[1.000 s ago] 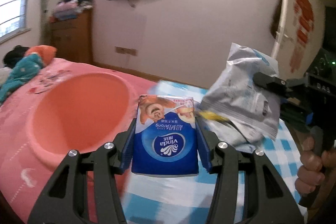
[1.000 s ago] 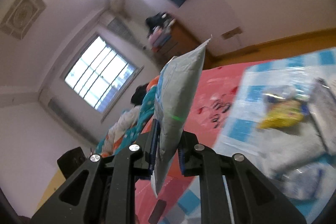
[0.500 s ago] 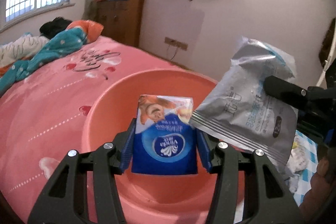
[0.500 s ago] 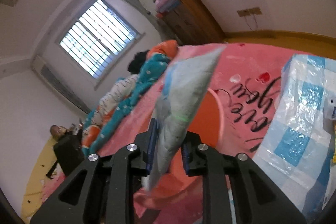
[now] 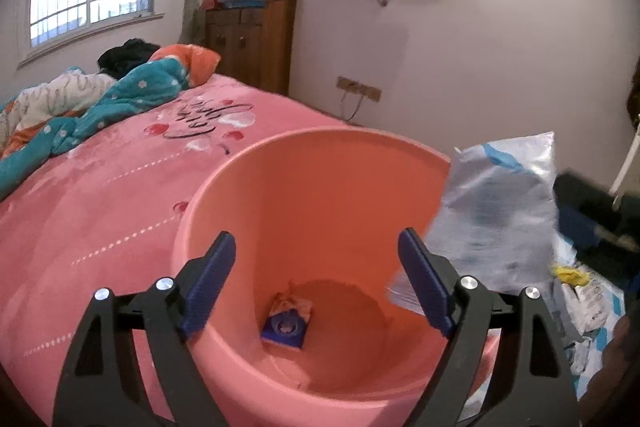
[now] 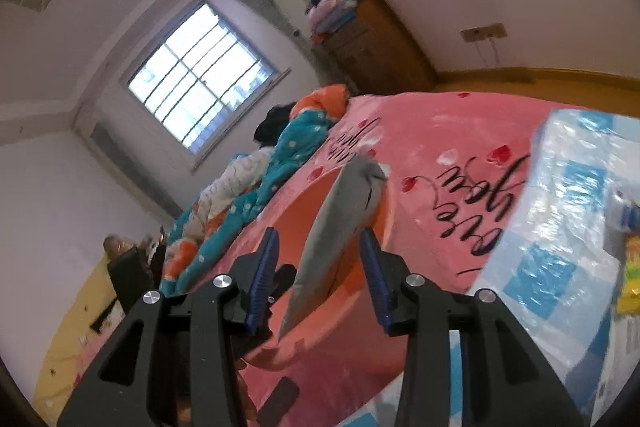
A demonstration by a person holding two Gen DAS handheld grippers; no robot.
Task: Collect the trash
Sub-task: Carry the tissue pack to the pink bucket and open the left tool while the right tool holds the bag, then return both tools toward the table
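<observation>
Tissue pack (image 5: 286, 321) lies in the pink bin (image 5: 320, 163); left tool (image 5: 316, 283) spread, empty. Right tool (image 6: 320, 279) parted, silver pouch (image 6: 340, 227) loose between its jaws. Wrappers (image 5: 576, 275) remain uncollected.

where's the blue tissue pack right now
In the left wrist view, the tissue pack lies on the bottom of the pink bucket, below the open left gripper.

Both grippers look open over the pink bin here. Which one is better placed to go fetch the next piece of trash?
Probably the right gripper: the leftover wrappers on the checkered cloth lie to its right. The left gripper faces into the pink bin, over the tissue pack.
</observation>
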